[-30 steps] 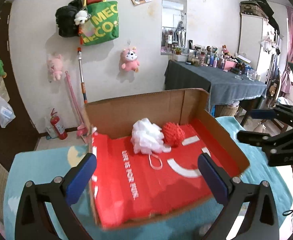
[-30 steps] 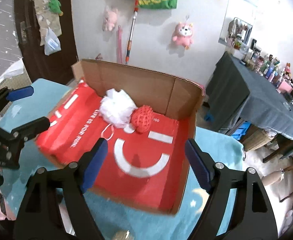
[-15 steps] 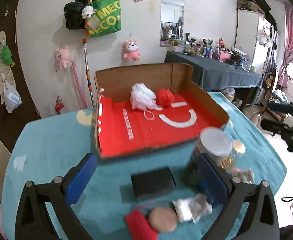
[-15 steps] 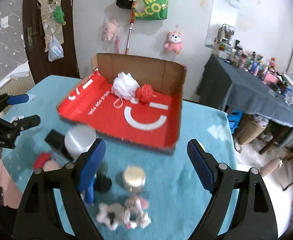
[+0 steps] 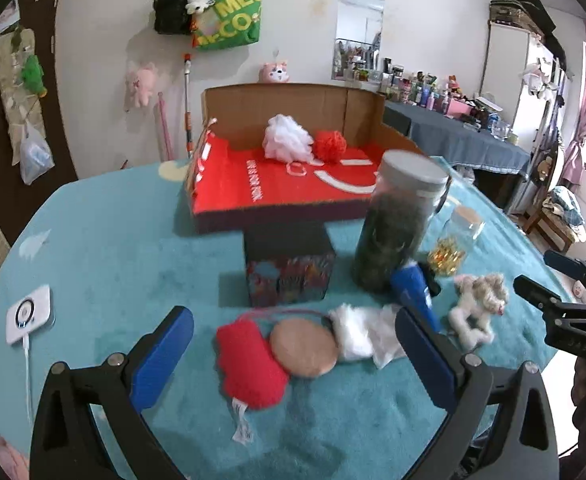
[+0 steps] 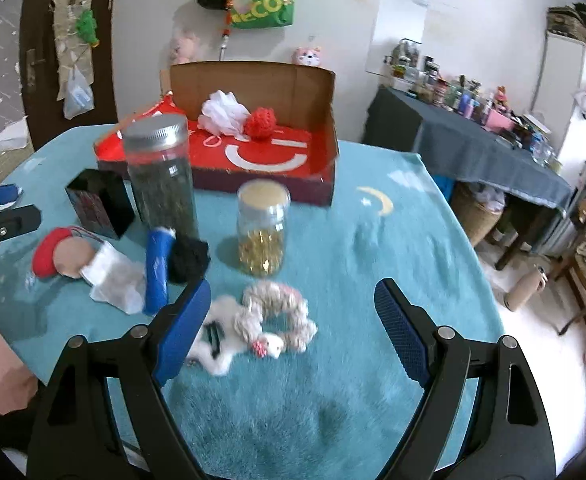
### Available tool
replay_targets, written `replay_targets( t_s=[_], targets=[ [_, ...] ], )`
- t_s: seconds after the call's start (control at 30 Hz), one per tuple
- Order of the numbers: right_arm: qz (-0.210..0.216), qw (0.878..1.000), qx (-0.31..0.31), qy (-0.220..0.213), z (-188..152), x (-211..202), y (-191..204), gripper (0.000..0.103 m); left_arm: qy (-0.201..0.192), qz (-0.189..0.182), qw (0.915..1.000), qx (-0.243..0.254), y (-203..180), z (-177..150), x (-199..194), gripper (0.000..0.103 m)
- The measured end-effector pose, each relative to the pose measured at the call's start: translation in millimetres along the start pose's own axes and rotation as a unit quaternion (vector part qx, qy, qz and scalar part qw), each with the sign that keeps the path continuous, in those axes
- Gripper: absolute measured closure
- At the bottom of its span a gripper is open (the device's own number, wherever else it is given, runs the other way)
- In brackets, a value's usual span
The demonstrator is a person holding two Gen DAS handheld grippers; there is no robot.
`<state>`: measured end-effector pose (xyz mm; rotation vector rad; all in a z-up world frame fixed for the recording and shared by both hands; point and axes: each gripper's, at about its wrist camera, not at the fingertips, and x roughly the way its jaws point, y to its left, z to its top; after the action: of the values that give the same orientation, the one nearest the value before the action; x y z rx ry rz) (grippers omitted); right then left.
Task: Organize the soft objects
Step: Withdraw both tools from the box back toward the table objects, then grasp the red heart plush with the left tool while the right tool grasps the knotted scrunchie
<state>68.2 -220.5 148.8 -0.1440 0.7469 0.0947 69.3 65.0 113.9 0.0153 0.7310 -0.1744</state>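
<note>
A cardboard box with a red lining (image 5: pixel 229 196) (image 6: pixel 325 148) stands at the back of the table and holds a white mesh pouf (image 5: pixel 287 142) (image 6: pixel 223 112) and a red pouf (image 5: pixel 330 146) (image 6: pixel 260 122). My left gripper (image 5: pixel 293 332) is open just above a red knitted piece (image 5: pixel 249 360), a tan round puff (image 5: pixel 303 346) and a white cloth (image 5: pixel 363 336). A white plush toy (image 6: pixel 261 320) (image 5: pixel 479 308) lies under my right gripper (image 6: pixel 293 304), which is open and holds nothing. A black fluffy piece (image 6: pixel 189 258) lies beside a blue tube (image 6: pixel 157 272).
On the teal cloth table (image 6: pixel 373 240), in front of the box, stand a tall jar (image 5: pixel 397 224) (image 6: pixel 161 176), a small cork-lidded jar (image 6: pixel 263 232) and a black carton (image 5: pixel 289 264). A white device with a cable (image 5: pixel 29 314) lies at the left. A cluttered side table (image 6: pixel 473 140) stands at the right.
Both grippers have drawn back from the box and sunk toward the near part of the table. The jars, the carton and the loose soft pieces have come into view.
</note>
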Motion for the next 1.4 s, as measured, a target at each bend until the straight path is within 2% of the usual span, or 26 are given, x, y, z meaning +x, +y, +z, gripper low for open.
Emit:
replay_targets(
  t_s=[0.13, 0.33, 0.4, 0.47, 0.53, 0.63, 0.67, 0.7, 0.73, 0.8, 0.83, 1.0, 1.13, 1.4],
  targets=[
    [-0.008, 1.0, 0.016, -0.007, -17.9, 6.9, -1.9, 0.019, -0.003, 0.015, 0.9999, 0.004, 2.9, -15.1, 3.0, 0.0],
    [0.005, 0.999, 0.039, -0.006, -29.2, 23.2, -5.8, 0.019, -0.019, 0.035, 0.9991, 0.009, 9.9, -30.1, 8.3, 0.001],
    [0.007, 0.999, 0.049, -0.007, -32.5, 28.3, -7.4, 0.019, -0.015, 0.034, 0.9993, 0.005, 12.9, -32.3, 11.9, 0.003],
    [0.015, 0.998, 0.057, -0.007, -35.7, 32.7, -10.2, 0.019, -0.007, 0.036, 0.9993, 0.0, 15.6, -34.9, 16.8, 0.011],
    [0.017, 0.998, 0.066, -0.007, -37.2, 36.4, -13.6, 0.019, 0.0, 0.032, 0.9995, -0.005, 18.7, -36.4, 21.6, 0.012],
    [0.031, 0.997, 0.076, -0.013, -40.4, 39.3, -17.4, 0.019, 0.003, 0.03, 0.9994, -0.014, 23.3, -39.6, 27.4, 0.019],
    [0.038, 0.996, 0.078, -0.013, -41.0, 40.6, -18.3, 0.023, 0.006, 0.025, 0.9995, -0.017, 25.2, -40.9, 30.4, 0.024],
    [0.047, 0.996, 0.08, -0.013, -41.9, 41.5, -19.5, 0.033, 0.009, 0.019, 0.9996, -0.019, 26.4, -42.0, 32.3, 0.027],
    [0.058, 0.995, 0.084, -0.012, -42.6, 43.0, -20.4, 0.038, 0.011, 0.012, 0.9996, -0.022, 27.0, -43.0, 34.0, 0.033],
    [0.082, 0.993, 0.084, -0.004, -44.2, 47.5, -19.5, 0.057, 0.021, -0.004, 0.9995, -0.025, 27.0, -45.2, 39.5, 0.049],
    [0.092, 0.992, 0.086, -0.004, -46.1, 48.6, -18.9, 0.06, 0.022, -0.01, 0.9993, -0.027, 27.0, -45.8, 40.4, 0.054],
    [0.1, 0.992, 0.075, -0.035, -45.0, 38.0, -15.0, 0.077, 0.005, -0.013, 0.9993, -0.034, 27.1, -45.3, 36.2, 0.058],
    [0.104, 0.99, 0.072, -0.056, -43.7, 28.4, -11.7, 0.082, -0.023, -0.002, 0.9995, -0.022, 23.1, -43.7, 26.7, 0.06],
    [0.11, 0.989, 0.073, -0.065, -40.4, 24.7, -8.6, 0.089, -0.03, -0.007, 0.9994, -0.017, 20.8, -38.7, 23.0, 0.06]
  ],
)
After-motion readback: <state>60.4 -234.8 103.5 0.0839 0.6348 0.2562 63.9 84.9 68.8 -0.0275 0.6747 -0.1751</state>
